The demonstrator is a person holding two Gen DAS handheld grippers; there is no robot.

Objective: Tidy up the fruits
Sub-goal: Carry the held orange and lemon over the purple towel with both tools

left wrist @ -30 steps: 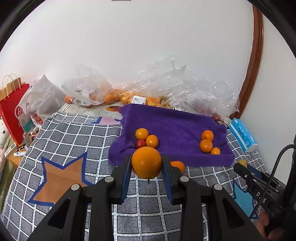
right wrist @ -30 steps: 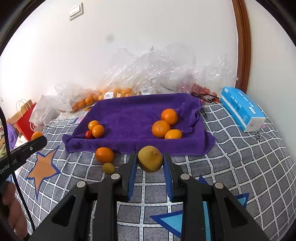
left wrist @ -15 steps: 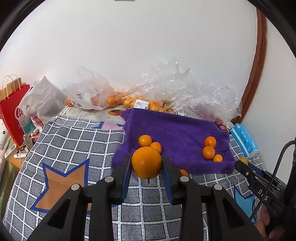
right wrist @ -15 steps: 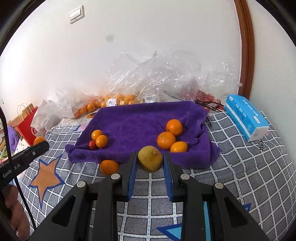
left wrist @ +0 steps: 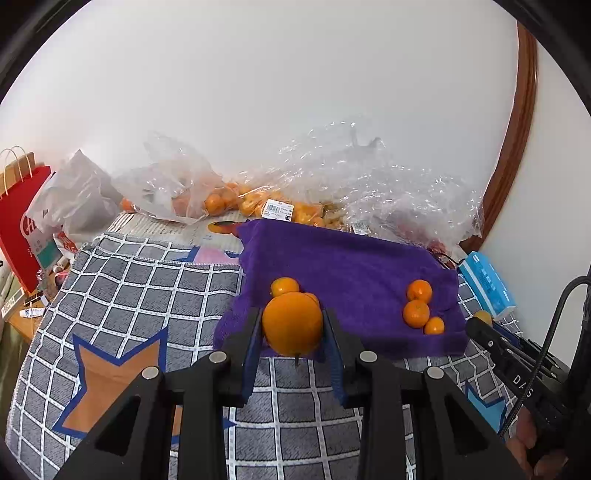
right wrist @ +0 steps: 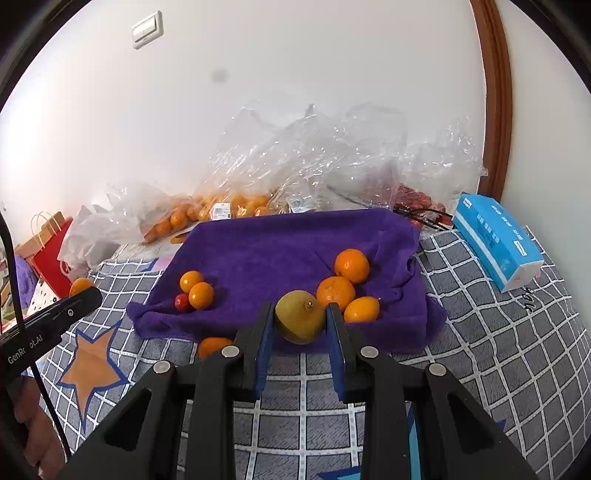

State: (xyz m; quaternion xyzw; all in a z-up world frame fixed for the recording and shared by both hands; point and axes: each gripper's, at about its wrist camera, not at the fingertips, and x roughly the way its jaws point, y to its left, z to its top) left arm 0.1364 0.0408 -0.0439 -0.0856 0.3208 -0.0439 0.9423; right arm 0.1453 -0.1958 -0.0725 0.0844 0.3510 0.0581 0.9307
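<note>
The left gripper [left wrist: 293, 334] pinches a big orange [left wrist: 293, 323] and the right gripper [right wrist: 300, 326] pinches a yellow-green fruit [right wrist: 300, 321], both hanging over the near edge of the purple towel [right wrist: 288, 251]. Round fruit held only at its sides could squirt out if the squeeze slackens, then roll across the checked blanket [right wrist: 498, 332]. Set down carelessly, either one could knock the small oranges [right wrist: 349, 280] already grouped on the towel and scatter them

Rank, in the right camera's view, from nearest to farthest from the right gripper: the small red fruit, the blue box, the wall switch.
From the right gripper:
1. Small red fruit, left, on the purple towel.
2. Blue box, right, beyond the towel's corner.
3. Wall switch, high up left.
</note>
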